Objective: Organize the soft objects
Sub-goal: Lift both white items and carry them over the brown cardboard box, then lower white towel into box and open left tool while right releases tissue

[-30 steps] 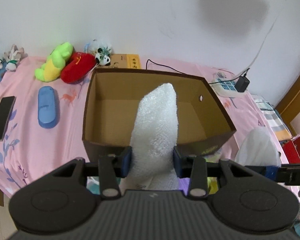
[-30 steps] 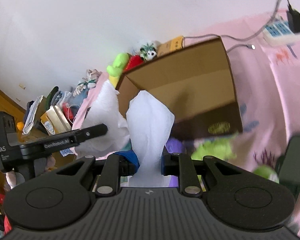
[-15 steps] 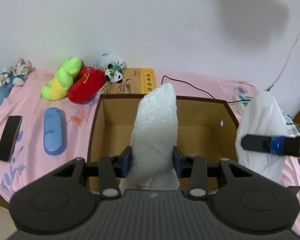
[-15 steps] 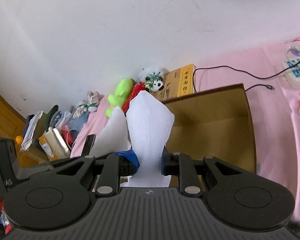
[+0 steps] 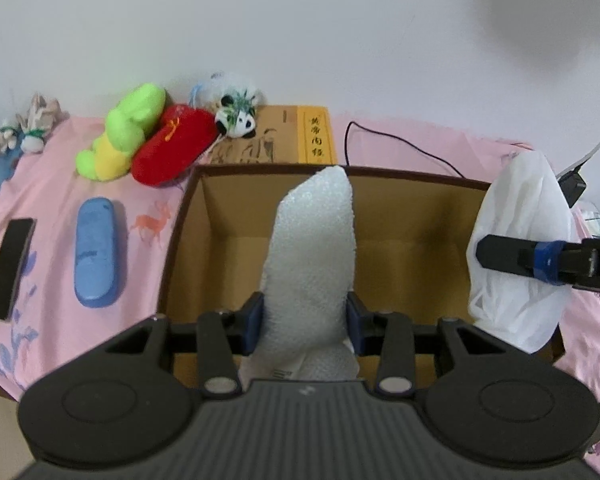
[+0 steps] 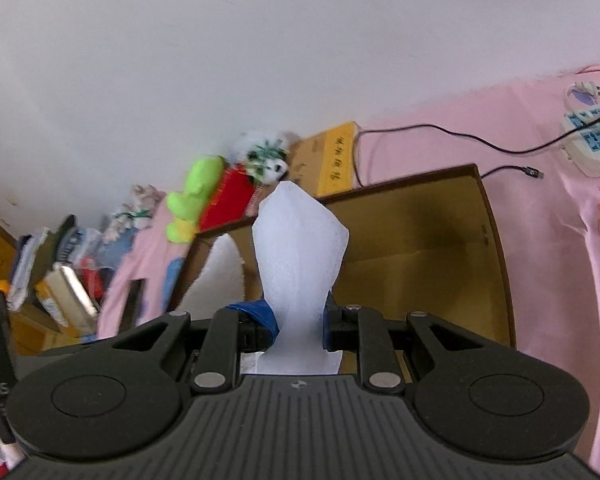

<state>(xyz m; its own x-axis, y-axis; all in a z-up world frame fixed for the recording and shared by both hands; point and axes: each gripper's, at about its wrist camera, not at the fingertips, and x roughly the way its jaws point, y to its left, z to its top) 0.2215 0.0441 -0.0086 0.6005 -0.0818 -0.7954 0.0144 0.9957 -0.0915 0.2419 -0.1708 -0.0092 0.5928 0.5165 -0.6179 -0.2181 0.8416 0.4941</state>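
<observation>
phone (image 5: 9, 263): dark slab flat on the pink bedsheet (image 5: 52, 208) at far left, long axis running near to far
blue case (image 5: 96, 252): oblong, flat on the sheet just right of the phone, long axis also near to far
plush toys: green-yellow plush (image 5: 122, 136) and red plush (image 5: 172, 150) lie touching by the wall, both slanting up to the right; a small panda plush (image 5: 236, 118) sits at the red one's far end, against a yellow carton (image 5: 296, 140)
cardboard box (image 5: 400, 216): open-topped, brown, right of the blue case; floor bare where it shows
left gripper (image 5: 304, 316): jaws partly spread and pinching the bubble-wrap piece on both sides, over the box's near wall
bubble-wrap piece (image 5: 312, 256): white, tapered; long axis runs away from the gripper, narrow tip pointing to the box's far wall; held above the box opening
right gripper (image 6: 298, 326): jaws pressed nearly together, nipping the thin neck of the plastic bag
plastic bag (image 6: 300, 240): white, crumpled; long axis lies along the fingers, pointed end aimed at the box's far rim; in the left wrist view it hangs at the box's right side (image 5: 520, 248)
power strip (image 6: 588, 140): far right on the sheet, a black cable (image 6: 440, 132) trailing left from it behind the box
</observation>
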